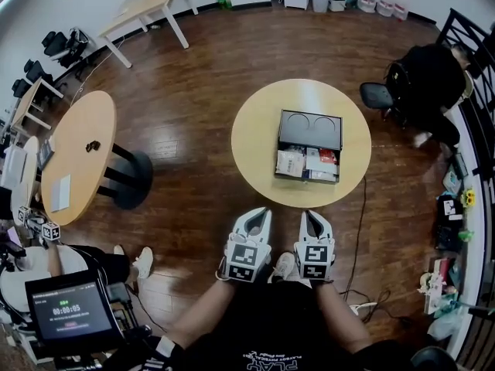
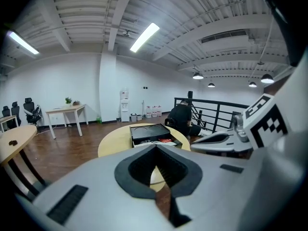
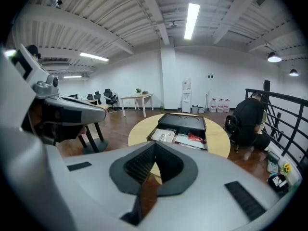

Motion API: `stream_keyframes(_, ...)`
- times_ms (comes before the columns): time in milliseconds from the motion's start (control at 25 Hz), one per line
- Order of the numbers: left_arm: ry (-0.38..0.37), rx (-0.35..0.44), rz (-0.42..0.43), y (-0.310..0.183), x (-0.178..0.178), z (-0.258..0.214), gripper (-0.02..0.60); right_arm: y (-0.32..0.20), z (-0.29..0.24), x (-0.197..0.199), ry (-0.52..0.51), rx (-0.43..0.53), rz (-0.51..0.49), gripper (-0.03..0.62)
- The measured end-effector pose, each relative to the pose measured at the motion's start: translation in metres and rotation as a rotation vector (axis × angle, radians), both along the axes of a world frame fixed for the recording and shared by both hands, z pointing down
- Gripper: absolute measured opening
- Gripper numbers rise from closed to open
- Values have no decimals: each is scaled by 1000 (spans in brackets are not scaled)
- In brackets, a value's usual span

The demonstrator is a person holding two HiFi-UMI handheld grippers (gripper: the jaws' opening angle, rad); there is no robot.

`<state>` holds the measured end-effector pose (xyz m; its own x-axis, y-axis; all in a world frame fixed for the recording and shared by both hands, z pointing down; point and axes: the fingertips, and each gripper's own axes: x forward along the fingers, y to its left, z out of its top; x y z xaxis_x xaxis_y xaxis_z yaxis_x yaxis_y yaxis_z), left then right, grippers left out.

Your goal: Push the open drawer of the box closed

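Long white fluorescent ceiling tubes lit the room brightly and evenly; the glossy dark wooden floor caught a pale sheen. Every view bowed at its edges, corners black.

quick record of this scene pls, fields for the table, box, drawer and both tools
surface: round table, light wood
on it: black box
open part: drawer, pulled out toward the person, packets inside
left: left tool, shut, empty
right: right tool, shut, empty
contact: neither tool touches the box; both held back from the table
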<state>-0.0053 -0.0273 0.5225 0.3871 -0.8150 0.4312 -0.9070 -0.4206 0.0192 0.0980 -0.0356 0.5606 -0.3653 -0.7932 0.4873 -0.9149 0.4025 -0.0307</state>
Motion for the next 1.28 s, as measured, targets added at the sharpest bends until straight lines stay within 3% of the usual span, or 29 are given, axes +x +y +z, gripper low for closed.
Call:
stream_keyframes(440,62,-28,25,-49,-8,15,-3,-38,21,0,26,-31,50,5)
stream_keyframes(1280,72,-131,-15,-133,-60,56,-3,-114,99,-15,80,-213,143,6)
